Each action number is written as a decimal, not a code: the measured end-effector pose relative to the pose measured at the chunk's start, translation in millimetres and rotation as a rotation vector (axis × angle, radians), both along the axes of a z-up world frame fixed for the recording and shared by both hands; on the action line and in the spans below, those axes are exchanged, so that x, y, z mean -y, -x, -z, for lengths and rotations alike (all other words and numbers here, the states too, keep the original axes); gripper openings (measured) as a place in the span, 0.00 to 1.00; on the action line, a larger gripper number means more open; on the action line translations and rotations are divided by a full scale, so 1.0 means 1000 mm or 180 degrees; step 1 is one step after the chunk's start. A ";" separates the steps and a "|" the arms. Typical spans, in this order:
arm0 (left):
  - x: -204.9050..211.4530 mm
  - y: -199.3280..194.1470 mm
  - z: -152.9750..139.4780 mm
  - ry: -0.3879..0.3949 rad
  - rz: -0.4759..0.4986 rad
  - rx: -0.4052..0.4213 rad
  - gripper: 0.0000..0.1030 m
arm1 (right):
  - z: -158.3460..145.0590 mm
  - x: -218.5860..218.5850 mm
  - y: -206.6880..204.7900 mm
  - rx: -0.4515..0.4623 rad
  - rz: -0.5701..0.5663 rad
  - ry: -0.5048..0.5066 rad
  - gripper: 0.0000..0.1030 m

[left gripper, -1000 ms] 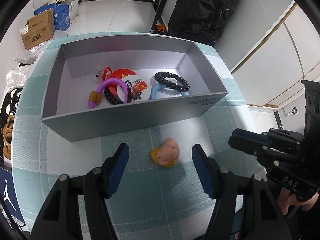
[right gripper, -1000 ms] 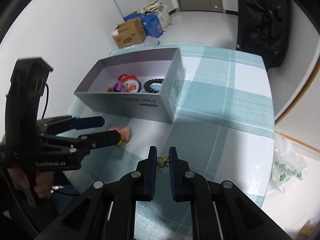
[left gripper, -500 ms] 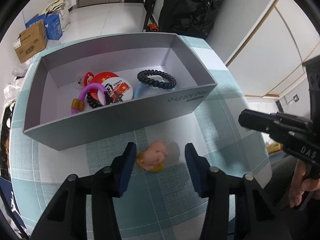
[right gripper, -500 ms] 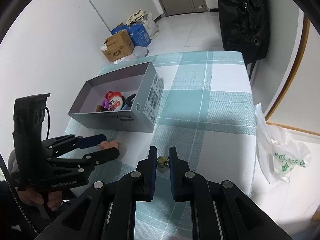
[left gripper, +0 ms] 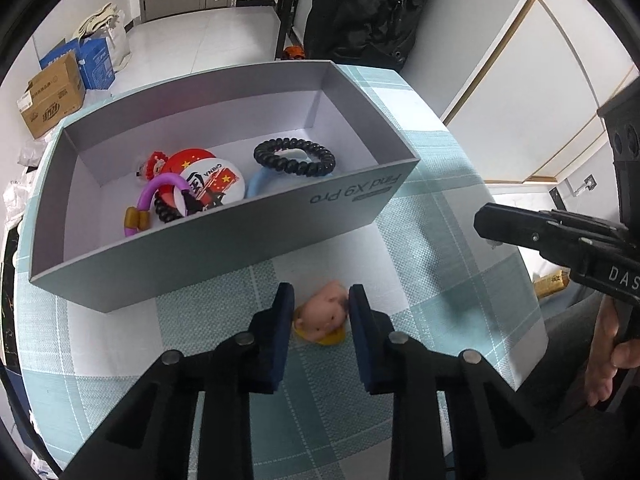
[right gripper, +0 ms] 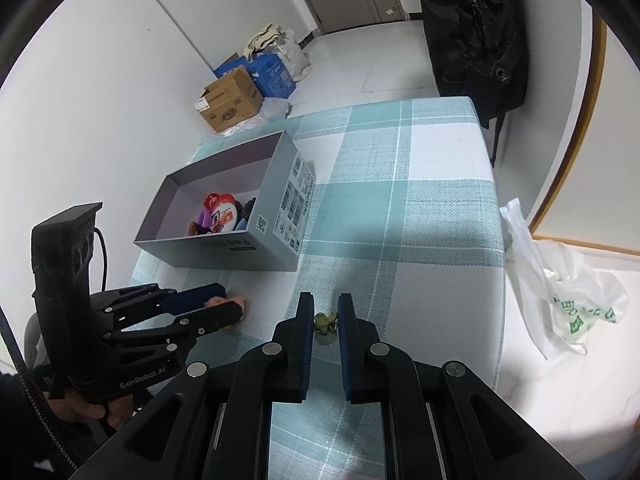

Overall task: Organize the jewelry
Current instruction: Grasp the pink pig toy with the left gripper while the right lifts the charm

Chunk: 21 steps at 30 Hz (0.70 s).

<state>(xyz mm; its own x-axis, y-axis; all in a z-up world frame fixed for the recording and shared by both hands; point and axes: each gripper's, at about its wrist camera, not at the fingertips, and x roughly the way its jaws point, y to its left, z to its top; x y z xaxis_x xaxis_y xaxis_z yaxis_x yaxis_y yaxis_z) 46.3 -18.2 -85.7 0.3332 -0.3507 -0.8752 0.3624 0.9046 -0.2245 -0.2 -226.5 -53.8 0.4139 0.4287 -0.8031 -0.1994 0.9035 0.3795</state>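
- Left hand-held gripper [left gripper: 320, 312]: jaws have just been closing and now pinch the pink pig charm [left gripper: 325, 315] on the desk [left gripper: 432, 240]; pads touch both its sides.
- Right hand-held gripper [right gripper: 325, 320]: clamped on a small green trinket [right gripper: 325, 321] between its tips, low over the desk.
- Grey phone box [left gripper: 224, 248] sits just ahead of the left hand-held gripper, open side up, with a badge, a coil hair tie and a purple ring already inside.
- Do it well: lift the pig straight up first and clear the near box wall before moving forward. The charm looks soft and rounded, so it may twist out; keep the squeeze centred.
- Versus a second ago: left jaws stood wide with the pig loose between them; right grip is unchanged, and its view now shows the box further off to the left.
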 end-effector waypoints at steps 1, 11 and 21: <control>0.001 0.000 -0.001 -0.0020 0.0016 0.0014 0.21 | 0.000 0.000 -0.001 0.0000 -0.0002 -0.0003 0.10; 0.006 0.007 -0.003 -0.0117 0.0095 0.0104 0.17 | -0.005 0.005 -0.004 0.0032 0.0093 -0.0111 0.10; 0.004 0.012 -0.010 -0.0056 0.0094 0.0158 0.17 | -0.011 0.000 -0.006 0.0087 0.0088 -0.0169 0.10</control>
